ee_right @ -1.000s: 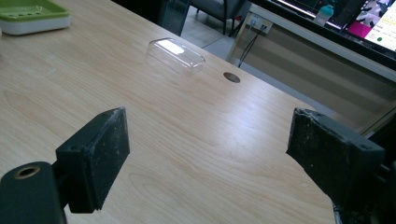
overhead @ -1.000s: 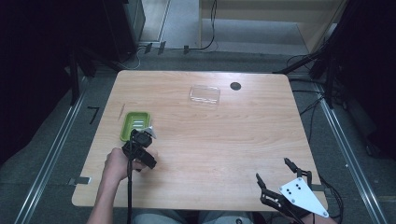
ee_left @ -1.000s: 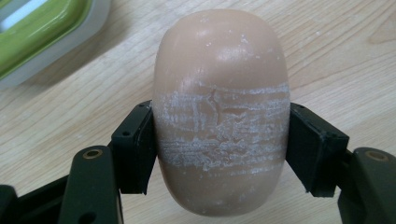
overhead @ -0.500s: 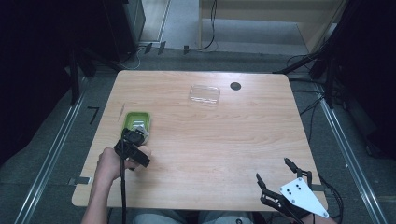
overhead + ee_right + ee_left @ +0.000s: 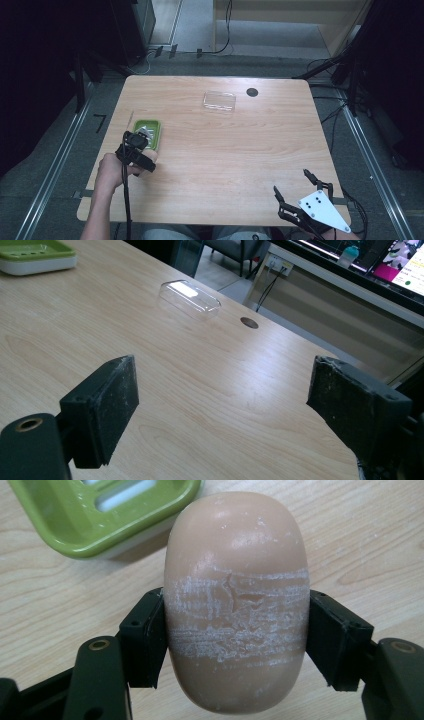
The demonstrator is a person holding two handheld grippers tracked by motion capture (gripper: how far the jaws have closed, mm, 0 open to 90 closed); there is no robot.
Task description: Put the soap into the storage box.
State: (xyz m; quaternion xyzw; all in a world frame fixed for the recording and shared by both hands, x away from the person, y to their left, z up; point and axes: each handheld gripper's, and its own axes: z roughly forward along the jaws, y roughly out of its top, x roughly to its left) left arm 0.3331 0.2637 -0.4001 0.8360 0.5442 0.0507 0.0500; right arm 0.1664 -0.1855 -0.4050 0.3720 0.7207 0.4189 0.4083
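A tan oval soap bar (image 5: 235,600) with white scuffed streaks is clamped across its middle by my left gripper (image 5: 235,635), held just above the wood. Its black pads (image 5: 145,640) press on both sides of the bar. Just beyond the bar sits the green soap dish (image 5: 100,525), slotted and on a white base. In the high view the left gripper (image 5: 142,152) is at the table's left, close to the dish (image 5: 148,134). My right gripper (image 5: 225,410) stands open with nothing between its jaws, at the near right corner (image 5: 290,181).
A clear plastic lid (image 5: 219,101) lies at the far middle of the wooden table (image 5: 240,150), beside a dark round cable hole (image 5: 252,92). The right gripper view takes in the lid (image 5: 190,299) and the dish (image 5: 35,255) farther off.
My left gripper has shifted a little to the left and slightly up with the soap bar in it. The right gripper has not moved.
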